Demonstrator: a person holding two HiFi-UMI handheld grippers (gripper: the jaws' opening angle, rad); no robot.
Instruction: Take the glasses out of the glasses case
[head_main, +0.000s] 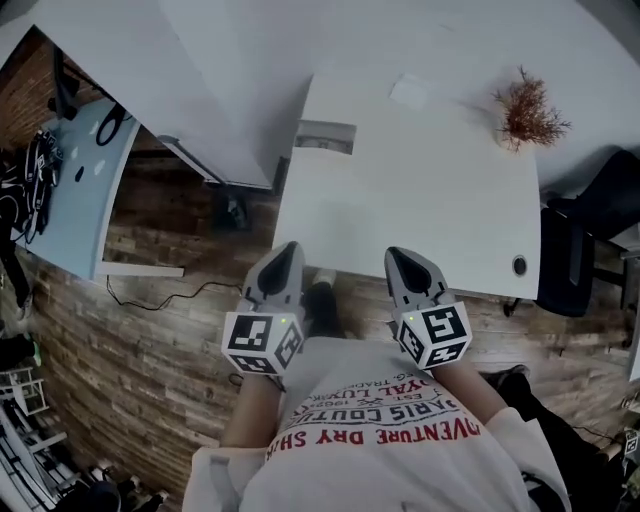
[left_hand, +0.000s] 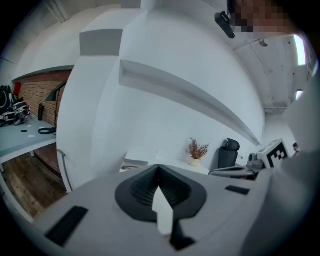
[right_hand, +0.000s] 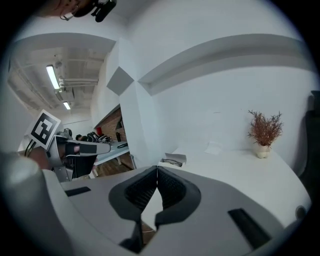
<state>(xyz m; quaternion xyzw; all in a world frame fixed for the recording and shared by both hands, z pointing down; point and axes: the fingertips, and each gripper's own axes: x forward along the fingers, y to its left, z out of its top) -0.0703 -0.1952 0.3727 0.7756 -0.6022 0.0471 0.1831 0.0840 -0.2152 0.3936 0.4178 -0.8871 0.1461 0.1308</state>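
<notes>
The glasses case (head_main: 325, 136) lies at the far left corner of the white table (head_main: 430, 200). It looks open in the right gripper view, with dark glasses (right_hand: 172, 161) lying in it; in the left gripper view the case (left_hand: 133, 164) is small and unclear. My left gripper (head_main: 284, 258) and right gripper (head_main: 404, 262) hover side by side at the table's near edge, well short of the case. Both are shut and hold nothing: the left gripper's (left_hand: 159, 168) jaws meet at their tips, and so do the right gripper's (right_hand: 157, 169).
A dried plant in a white pot (head_main: 526, 114) stands at the table's far right, a white sheet (head_main: 410, 90) behind the middle. A cable hole (head_main: 519, 265) sits near the right front corner. A black chair (head_main: 585, 235) is right of the table, a pale blue table (head_main: 80, 190) far left.
</notes>
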